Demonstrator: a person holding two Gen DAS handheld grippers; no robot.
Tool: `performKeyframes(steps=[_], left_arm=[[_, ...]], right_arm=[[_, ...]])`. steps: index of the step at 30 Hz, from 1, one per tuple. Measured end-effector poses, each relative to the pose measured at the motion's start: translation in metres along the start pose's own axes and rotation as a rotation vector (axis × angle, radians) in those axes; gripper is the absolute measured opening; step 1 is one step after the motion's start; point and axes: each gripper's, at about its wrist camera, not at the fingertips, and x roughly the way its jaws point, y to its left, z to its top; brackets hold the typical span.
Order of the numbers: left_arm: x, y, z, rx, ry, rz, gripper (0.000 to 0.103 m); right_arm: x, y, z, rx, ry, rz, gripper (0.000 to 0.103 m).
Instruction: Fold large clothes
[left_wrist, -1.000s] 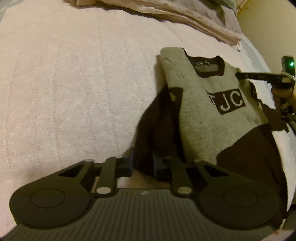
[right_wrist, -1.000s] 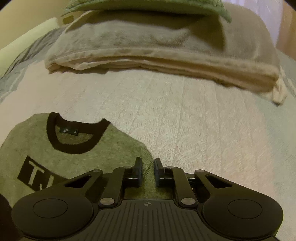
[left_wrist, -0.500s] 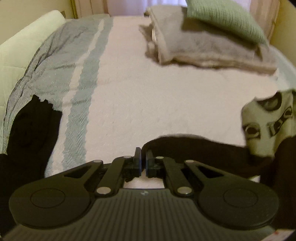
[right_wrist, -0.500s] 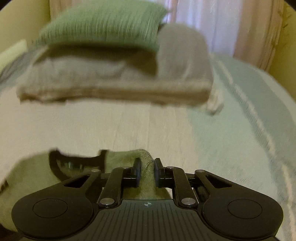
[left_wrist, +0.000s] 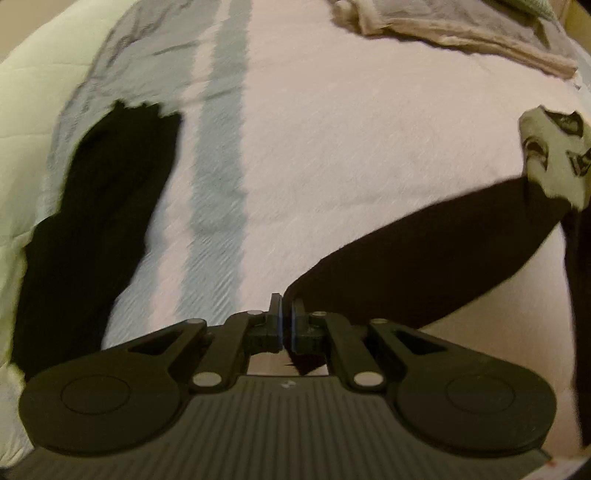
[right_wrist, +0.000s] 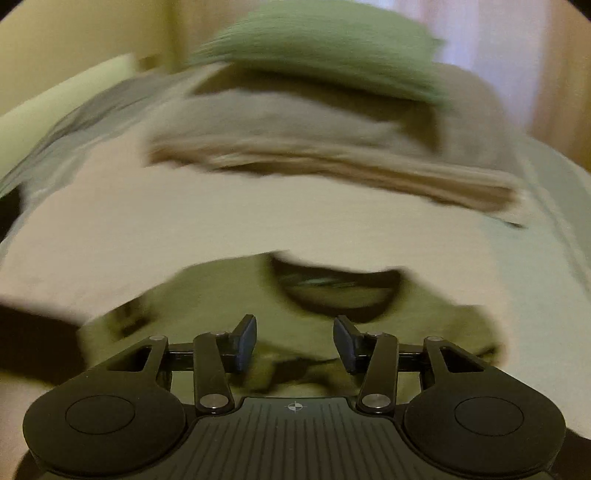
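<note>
The sweater (right_wrist: 229, 306) lies on the bed (left_wrist: 351, 147) being spread out — left gripper (left_wrist: 286, 325) clenched on its black sleeve (left_wrist: 424, 258), right gripper (right_wrist: 294, 341) just opening, empty — next, I judge, laying the sleeve flat.

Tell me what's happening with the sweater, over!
Left gripper shut on the dark sleeve, stretched out. Right gripper just opened, nothing pinched, over the sweater. Black garment lies aside.

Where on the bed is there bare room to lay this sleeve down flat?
Bare bedspread lies between the black garment on the left and the sleeve held in the left tongs, up to the folded blankets. It is crowded at the right, where the sweater lies bunched under the right tongs.
</note>
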Motion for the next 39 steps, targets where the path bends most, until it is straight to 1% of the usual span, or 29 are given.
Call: performKeyframes(steps=[2,4,5,7,9,10,11,13,16,18,20,21,22,23,24,26,29,30,31,32,33,34,35,36,37,39], left_arm=[[-0.004,0.008,-0.015,-0.021,0.025,-0.014,0.002],[0.0,0.015,-0.026,-0.02,0.044,-0.017,0.002],[0.001,0.017,-0.029,-0.024,0.042,-0.011,0.002],[0.003,0.024,-0.032,-0.052,0.04,-0.026,0.002],[-0.001,0.025,-0.032,-0.049,0.016,-0.017,0.002],[-0.005,0.025,-0.033,-0.05,0.001,-0.02,0.002],[-0.008,0.028,-0.034,-0.06,-0.014,-0.034,0.002],[-0.018,0.03,-0.039,-0.066,-0.042,-0.066,0.002],[-0.022,0.031,-0.049,-0.077,-0.025,-0.11,0.002],[-0.018,0.031,-0.057,-0.098,-0.009,-0.134,0.002],[-0.011,0.031,-0.063,-0.112,0.009,-0.159,0.002],[-0.008,0.031,-0.065,-0.112,0.016,-0.169,0.002],[-0.004,0.032,-0.068,-0.112,0.015,-0.172,0.002],[-0.004,0.034,-0.069,-0.121,0.015,-0.182,0.002],[-0.006,0.037,-0.07,-0.135,0.006,-0.189,0.002],[-0.012,0.044,-0.067,-0.154,-0.026,-0.184,0.002],[-0.025,0.06,-0.057,-0.193,-0.098,-0.17,0.002],[-0.026,0.063,-0.052,-0.188,-0.114,-0.16,0.002],[-0.024,0.065,-0.048,-0.184,-0.111,-0.163,0.002],[-0.019,0.067,-0.045,-0.184,-0.098,-0.177,0.002],[-0.012,0.066,-0.044,-0.179,-0.066,-0.204,0.002],[-0.003,0.065,-0.044,-0.165,-0.021,-0.232,0.002],[0.004,0.063,-0.048,-0.15,0.013,-0.245,0.002],[0.011,0.059,-0.053,-0.14,0.047,-0.257,0.002],[0.017,0.057,-0.06,-0.141,0.078,-0.269,0.002],[0.027,0.054,-0.07,-0.163,0.107,-0.283,0.002]], right_arm=[[0.011,0.031,-0.002,-0.066,0.026,0.089,0.044],[0.024,0.065,-0.002,-0.181,0.05,0.171,0.044],[0.031,0.081,0.001,-0.245,0.053,0.211,0.044],[0.043,0.106,0.007,-0.34,0.056,0.287,0.044],[0.057,0.131,0.018,-0.423,0.058,0.364,0.044],[0.062,0.143,0.024,-0.465,0.058,0.416,0.044],[0.07,0.156,0.032,-0.503,0.06,0.467,0.044],[0.085,0.18,0.043,-0.558,0.058,0.537,0.044],[0.119,0.215,0.052,-0.623,0.127,0.628,0.044],[0.143,0.241,0.049,-0.722,0.22,0.677,0.044],[0.16,0.263,0.038,-0.842,0.292,0.698,0.044],[0.165,0.27,0.032,-0.885,0.325,0.694,0.032],[0.167,0.276,0.031,-0.903,0.333,0.692,0.0],[0.167,0.279,0.034,-0.892,0.338,0.694,0.0],[0.161,0.283,0.039,-0.886,0.304,0.674,0.0],[0.14,0.286,0.057,-0.855,0.177,0.643,0.0],[0.12,0.29,0.086,-0.718,0.016,0.606,0.0],[0.118,0.288,0.091,-0.691,-0.024,0.579,0.0],[0.12,0.283,0.094,-0.67,-0.046,0.548,0.0],[0.126,0.276,0.096,-0.661,-0.03,0.523,0.0],[0.134,0.265,0.099,-0.665,0.005,0.489,0.011],[0.141,0.255,0.099,-0.673,0.036,0.446,0.031],[0.146,0.242,0.1,-0.682,0.067,0.407,0.04],[0.151,0.229,0.101,-0.683,0.102,0.396,0.05],[0.155,0.214,0.105,-0.679,0.137,0.391,0.05],[0.161,0.19,0.106,-0.7,0.212,0.356,0.05]])
